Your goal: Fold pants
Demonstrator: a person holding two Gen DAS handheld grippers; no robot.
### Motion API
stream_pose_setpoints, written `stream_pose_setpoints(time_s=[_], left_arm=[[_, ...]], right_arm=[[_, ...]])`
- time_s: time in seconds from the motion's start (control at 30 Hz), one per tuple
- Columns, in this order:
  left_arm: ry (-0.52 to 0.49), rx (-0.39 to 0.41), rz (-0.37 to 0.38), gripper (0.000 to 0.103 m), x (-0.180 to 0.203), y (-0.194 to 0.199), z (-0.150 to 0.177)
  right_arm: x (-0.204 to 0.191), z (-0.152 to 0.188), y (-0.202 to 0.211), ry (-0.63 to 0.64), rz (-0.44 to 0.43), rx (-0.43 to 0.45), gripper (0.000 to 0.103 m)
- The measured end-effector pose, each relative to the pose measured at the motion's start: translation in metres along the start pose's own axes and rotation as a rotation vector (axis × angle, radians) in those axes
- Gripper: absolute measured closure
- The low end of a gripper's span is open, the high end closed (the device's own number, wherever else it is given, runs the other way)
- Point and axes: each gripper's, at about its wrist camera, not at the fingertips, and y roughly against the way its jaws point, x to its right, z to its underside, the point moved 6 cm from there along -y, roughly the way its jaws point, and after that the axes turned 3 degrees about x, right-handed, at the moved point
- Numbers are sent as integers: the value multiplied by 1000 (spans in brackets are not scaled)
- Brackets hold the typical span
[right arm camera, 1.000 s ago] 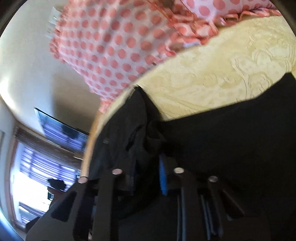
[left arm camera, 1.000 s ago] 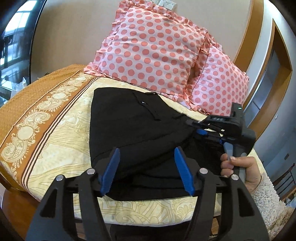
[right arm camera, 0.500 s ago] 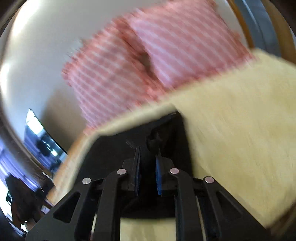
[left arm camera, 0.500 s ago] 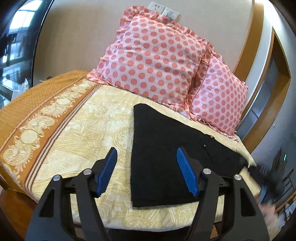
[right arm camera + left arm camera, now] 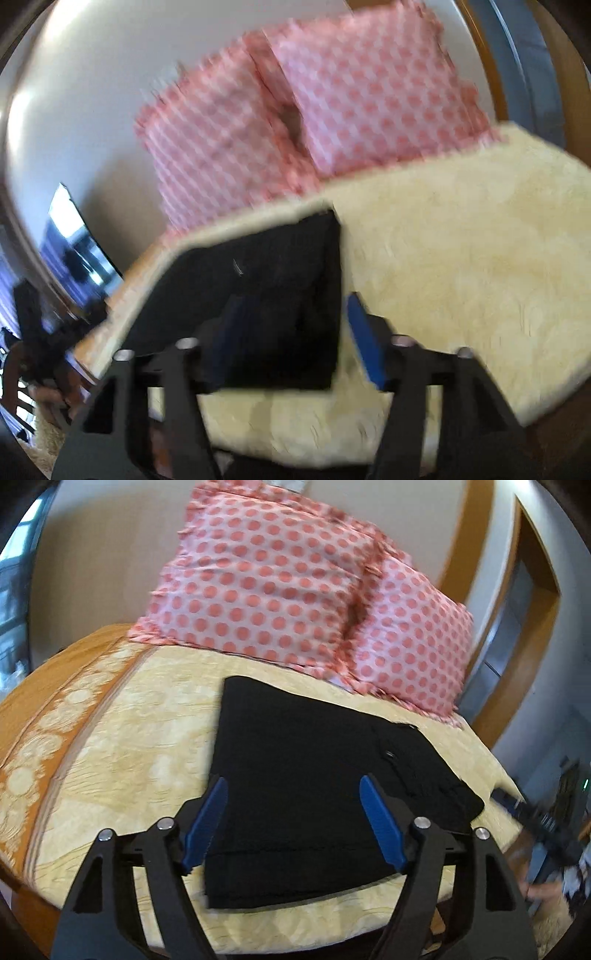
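Since half a second ago the right tool point(image 5: 291, 332) has let go of the black pants point(image 5: 314, 794) and its blue pads, then nearly pressed together on the cloth, now stand spread apart with nothing between them, one over the dark fabric and the other over the pale bedspread point(image 5: 461, 258). A second ago that tool was buried in bunched cloth; now it sits back from the bed's near edge, looking across the folded garment toward the pillows. The left tool point(image 5: 291, 823) is spread wide too, as it was in both earlier frames, its blue pads point(image 5: 207, 823) framing the near part of the pants without touching them, and it is held low at the foot of the bed, pointing toward the headboard wall. Pants lie flat on the yellow patterned bedspread point(image 5: 147, 738) as a folded, roughly four-sided dark shape, one corner pointing toward the two pink polka-dot pillows point(image 5: 266, 579) and the long near edge close to the bed's edge; a small button or rivet shows on the right part. A second ago the cloth was heaped and wider to the left; now it is laid out to the right of the orange border point(image 5: 55, 686). In the left wrist view the right tool point(image 5: 535, 823) shows blurred at the far right edge, off the bed, with the right hand point(image 5: 543, 890) below it. Both views are smeared by motion, the right one more so.
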Motion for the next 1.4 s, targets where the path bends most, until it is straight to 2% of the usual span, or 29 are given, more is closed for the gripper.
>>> stream_pose_setpoints(time_s=[0.07, 0.13, 0.17, 0.23, 0.3, 0.37, 0.43, 0.5, 0.53, 0.57, 0.67, 0.8, 0.97, 1.03, 1.07, 1.1, 1.17, 1.23, 1.4], left_arm=[[-23, -33, 40, 23, 13, -12, 4], [-43, -86, 38, 22, 20, -27, 13], [-43, -130, 13, 22, 18, -36, 20], [-24, -206, 1, 26, 10, -51, 34], [-25, -190, 17, 27, 9, -47, 33], [34, -194, 49, 27, 3, -43, 24], [100, -178, 54, 27, -10, -41, 8], [149, -168, 32, 27, -25, -43, -7], [171, -168, 23, 27, -33, -44, -13], [201, -182, 3, 27, -43, -50, -19], [257, -234, -26, 29, -67, -68, -27], [295, -315, -23, 31, -80, -95, -26], [290, -343, 19, 32, -76, -110, -31], [277, -345, 14, 32, -74, -114, -33], [262, -345, 16, 45, -72, -118, -34], [258, -356, 28, 56, -70, -122, -33], [207, -352, -1, 83, -66, -123, -33], [147, -337, 14, 91, -55, -119, -37], [108, -248, 25, 93, -39, -114, -67]], right_arm=[[-15, -3, -11, 38, -43, -22, 39], [-31, 6, -37, 77, -85, -96, 39], [-32, 11, -45, 83, -79, -130, 38], [-24, 36, -74, 105, -2, -272, 37], [-25, 30, -70, 106, -32, -250, 37], [-16, 10, -69, -8, -111, -238, 37], [0, -11, -74, -110, -139, -224, 37], [20, -31, -90, -186, -135, -233, 37], [30, -37, -101, -202, -106, -254, 37], [39, -41, -114, -218, -80, -282, 37], [52, -45, -140, -257, -75, -339, 38], [59, -38, -164, -260, -70, -386, 40], [50, -28, -164, -221, -137, -398, 43], [45, -27, -162, -168, -150, -386, 56], [43, -26, -163, -148, -150, -386, 68], [42, -24, -163, -144, -165, -395, 76], [41, -26, -161, -158, -192, -391, 81], [38, -32, -158, -162, -203, -382, 83], [23, -68, -157, -124, -228, -310, 88]])
